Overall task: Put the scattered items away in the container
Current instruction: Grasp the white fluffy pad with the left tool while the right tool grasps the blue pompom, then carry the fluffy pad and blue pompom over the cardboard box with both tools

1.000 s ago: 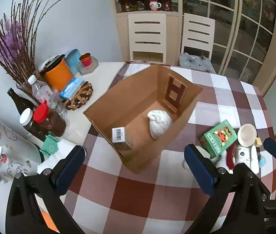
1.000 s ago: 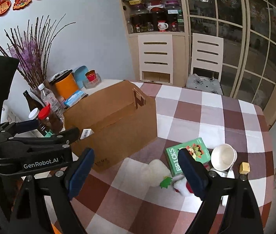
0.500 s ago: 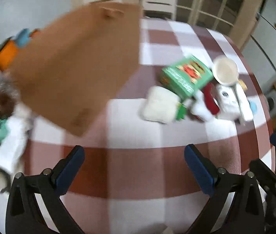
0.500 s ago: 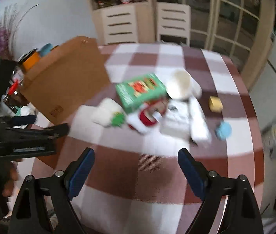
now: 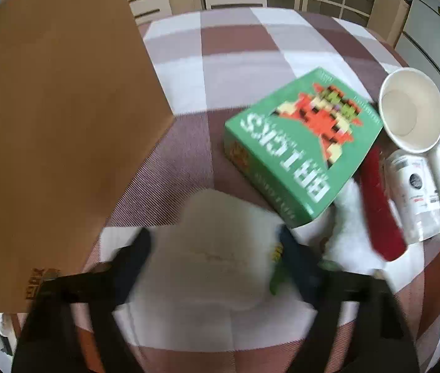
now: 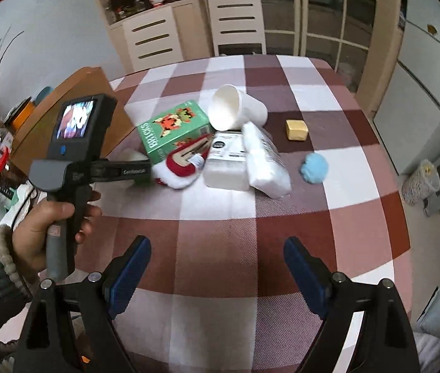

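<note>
Checked tablecloth (image 6: 220,217): left gripper (image 5: 216,248) closing around white plush (image 5: 220,242), pads not visibly pressing; green box (image 5: 300,149) at two o'clock; right gripper (image 6: 216,267) spread wide, empty.

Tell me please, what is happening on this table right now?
A person is tidying loose things off a checked tablecloth into a cardboard box. The left gripper is down over a soft white ball beside the box, and its jaws are closing with the ball between them; whether they press on it yet is blurred. The right gripper hangs open over bare cloth. A green bricks box, a paper cup, a yellow block and a blue pompom are not yet picked up.
</note>
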`<state>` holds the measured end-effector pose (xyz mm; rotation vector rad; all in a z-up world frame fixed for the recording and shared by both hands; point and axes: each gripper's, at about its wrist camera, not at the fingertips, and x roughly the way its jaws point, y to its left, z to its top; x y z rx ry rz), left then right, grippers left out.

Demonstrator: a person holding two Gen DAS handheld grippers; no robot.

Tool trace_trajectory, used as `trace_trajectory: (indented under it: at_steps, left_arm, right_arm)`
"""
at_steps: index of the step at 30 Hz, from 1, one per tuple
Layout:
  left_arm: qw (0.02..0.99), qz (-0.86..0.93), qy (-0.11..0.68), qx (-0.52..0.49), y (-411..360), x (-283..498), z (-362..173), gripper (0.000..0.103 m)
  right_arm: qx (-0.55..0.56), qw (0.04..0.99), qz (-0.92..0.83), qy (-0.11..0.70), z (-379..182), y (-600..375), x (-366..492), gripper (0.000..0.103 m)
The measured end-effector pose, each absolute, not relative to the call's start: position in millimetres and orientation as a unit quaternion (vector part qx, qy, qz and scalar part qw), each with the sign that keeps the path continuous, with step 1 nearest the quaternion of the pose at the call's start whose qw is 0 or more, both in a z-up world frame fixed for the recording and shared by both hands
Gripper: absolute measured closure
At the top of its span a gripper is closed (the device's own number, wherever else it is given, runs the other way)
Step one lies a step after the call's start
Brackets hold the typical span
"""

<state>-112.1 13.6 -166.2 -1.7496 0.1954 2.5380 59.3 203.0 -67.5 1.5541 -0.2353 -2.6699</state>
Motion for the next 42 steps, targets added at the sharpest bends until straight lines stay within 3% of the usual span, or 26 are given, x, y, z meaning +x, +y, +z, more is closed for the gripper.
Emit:
trace_trajectory:
  at_steps: [3, 7, 10, 12, 17, 19, 20, 21, 22, 24, 27, 36, 42]
  left_arm:
    - [0.018, 0.818, 0.061, -0.572, 2.8, -95.5, -164.5, 0.065]
    - [0.023, 0.807, 0.068, -0.586, -14.9, -55.5, -163.2, 0.066]
    - [0.012, 0.809, 0.074, -0.583, -23.9, -40.1, -162.9, 0.048]
    - [0.004, 0.804, 0.075, -0.59, -26.3, -42.9, -165.4, 0.015]
    - [-0.004, 0.801, 0.062, -0.595, -30.6, -51.2, -169.9, 0.012]
    - [-0.005, 0.803, 0.051, -0.594, -33.3, -53.5, -169.9, 0.012]
    - [-0.003, 0.805, 0.044, -0.592, -34.7, -54.1, -169.7, 0.014]
    - [0.0, 0.806, 0.038, -0.591, -36.0, -54.0, -169.3, 0.019]
    - [0.005, 0.806, 0.029, -0.592, -36.9, -53.2, -168.5, 0.023]
    - [0.018, 0.807, 0.018, -0.59, -36.9, -49.2, -165.1, 0.046]
    - [0.023, 0.805, 0.025, -0.592, -35.9, -41.2, -162.3, 0.047]
    - [0.052, 0.792, -0.071, -0.605, -76.4, 3.1, -148.5, 0.049]
    - [-0.019, 0.815, -0.04, -0.578, -92.1, 18.6, -94.2, 0.049]
  right_arm:
    - [0.505, 0.01, -0.858, -0.093, -72.2, 219.1, 53.8, 0.013]
    - [0.492, -0.023, -0.865, -0.096, -79.3, 256.5, 33.2, 0.013]
    - [0.503, -0.059, -0.858, -0.086, -97.6, 285.7, 3.8, 0.013]
    - [0.52, -0.064, -0.848, -0.083, -115.9, 297.9, -20.6, 0.013]
    - [0.545, -0.094, -0.827, -0.1, -160.2, 317.6, -62.4, 0.015]
    - [0.547, -0.098, -0.825, -0.103, -171.2, 319.0, -68.9, 0.027]
    - [0.542, -0.1, -0.829, -0.097, -173.5, 318.2, -69.4, 0.041]
    - [0.534, -0.103, -0.835, -0.087, -173.0, 316.4, -68.6, 0.077]
    - [0.534, -0.103, -0.836, -0.077, -173.2, 314.5, -67.9, 0.077]
    - [0.541, -0.095, -0.833, -0.072, -175.0, 314.1, -66.4, 0.077]
    - [0.548, -0.079, -0.828, -0.084, -176.0, 314.6, -51.6, 0.077]
    - [0.554, 0.032, -0.83, -0.054, -149.9, 247.2, 16.4, 0.077]
    - [0.51, 0.111, -0.852, -0.031, -99.5, 186.1, 19.4, 0.077]
